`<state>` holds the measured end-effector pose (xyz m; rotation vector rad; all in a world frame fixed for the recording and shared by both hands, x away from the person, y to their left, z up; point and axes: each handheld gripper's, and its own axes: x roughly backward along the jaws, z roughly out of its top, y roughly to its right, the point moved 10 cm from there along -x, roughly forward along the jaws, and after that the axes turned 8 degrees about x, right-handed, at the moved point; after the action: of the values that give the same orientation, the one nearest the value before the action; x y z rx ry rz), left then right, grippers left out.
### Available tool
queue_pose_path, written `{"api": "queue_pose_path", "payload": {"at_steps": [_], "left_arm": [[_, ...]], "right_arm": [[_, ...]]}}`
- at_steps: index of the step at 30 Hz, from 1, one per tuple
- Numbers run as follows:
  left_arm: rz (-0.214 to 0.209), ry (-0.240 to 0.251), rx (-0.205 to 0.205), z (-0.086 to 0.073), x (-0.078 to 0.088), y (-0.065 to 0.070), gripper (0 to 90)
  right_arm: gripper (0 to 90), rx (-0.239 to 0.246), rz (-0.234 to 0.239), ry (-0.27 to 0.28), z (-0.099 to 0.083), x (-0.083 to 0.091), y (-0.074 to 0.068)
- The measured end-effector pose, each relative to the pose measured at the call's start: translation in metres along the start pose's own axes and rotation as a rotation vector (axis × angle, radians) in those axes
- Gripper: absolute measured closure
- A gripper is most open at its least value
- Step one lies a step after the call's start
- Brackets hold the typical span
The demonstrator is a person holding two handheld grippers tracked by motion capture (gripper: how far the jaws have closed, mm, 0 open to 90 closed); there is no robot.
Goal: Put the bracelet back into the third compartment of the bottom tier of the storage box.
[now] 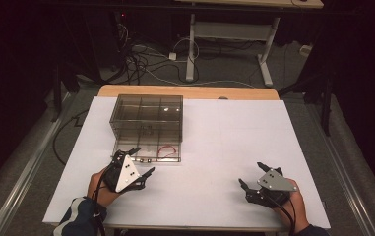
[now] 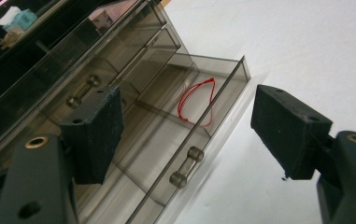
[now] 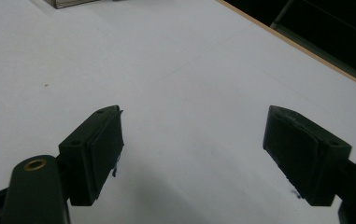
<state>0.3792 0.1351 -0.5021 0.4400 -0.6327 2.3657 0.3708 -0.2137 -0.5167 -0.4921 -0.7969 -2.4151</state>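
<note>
Your left gripper, jaws spread, faces the open drawer holding a red band; your right gripper is spread too; no writing shows.

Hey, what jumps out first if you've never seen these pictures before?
A smoky clear drawer cabinet at the table's far left, its bottom drawer pulled out with a red loop inside. The left gripper hovers open just before it; the right gripper waits open over the bare white table.
</note>
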Motion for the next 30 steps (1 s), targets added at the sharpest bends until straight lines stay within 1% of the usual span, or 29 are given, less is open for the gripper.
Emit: {"api": "queue_pose_path", "payload": {"at_steps": [3,5,8,10,12,14,16,18,19,21,22,23,24,27,30], "left_arm": [[-0.002,-0.002,0.020,-0.005,0.002,-0.001,25.3],[-0.001,-0.010,0.025,-0.010,0.004,-0.001,26.2],[0.001,-0.019,0.024,-0.013,0.005,-0.001,26.7],[0.003,-0.023,0.029,-0.016,0.006,-0.002,29.2],[0.004,-0.027,0.042,-0.019,0.007,-0.003,30.7],[-0.004,-0.027,0.064,-0.022,0.008,-0.004,34.8],[-0.007,-0.033,0.080,-0.025,0.009,-0.004,36.5],[-0.002,-0.052,0.087,-0.030,0.008,-0.006,44.7],[0.002,-0.065,0.090,-0.032,0.008,-0.007,45.8],[-0.004,-0.072,0.118,-0.036,0.009,-0.008,50.3],[-0.007,-0.078,0.126,-0.037,0.009,-0.008,53.1],[-0.003,-0.092,0.123,-0.039,0.009,-0.009,55.0],[-0.002,-0.102,0.124,-0.041,0.008,-0.009,58.7],[-0.001,-0.113,0.144,-0.042,0.007,-0.010,66.8],[0.001,-0.131,0.149,-0.044,0.005,-0.011,73.9]], "right_arm": [[20.8,0.004,0.001,-0.001,0.000,0.000,0.000],[20.8,0.004,0.000,-0.001,0.000,0.000,-0.001],[20.8,0.004,0.000,-0.001,0.000,0.000,-0.001],[20.8,0.004,0.000,-0.001,0.000,0.000,-0.001],[20.8,0.005,0.001,-0.001,0.000,0.000,-0.001],[20.8,0.007,0.002,-0.002,0.000,-0.001,-0.001],[20.8,0.006,0.002,-0.003,0.000,-0.001,-0.001],[20.8,0.007,0.002,-0.003,0.000,-0.001,-0.001],[20.8,0.007,0.003,-0.003,0.000,-0.001,-0.001],[20.8,0.008,0.002,-0.004,0.000,-0.001,-0.001],[20.8,0.008,0.003,-0.003,0.000,-0.001,-0.001],[20.8,0.009,0.003,-0.003,0.000,-0.001,-0.001],[20.8,0.010,0.004,-0.004,0.000,-0.001,-0.002],[20.8,0.009,0.002,-0.003,0.000,-0.001,-0.001],[20.8,0.010,0.003,-0.002,0.000,0.000,-0.002]]}}
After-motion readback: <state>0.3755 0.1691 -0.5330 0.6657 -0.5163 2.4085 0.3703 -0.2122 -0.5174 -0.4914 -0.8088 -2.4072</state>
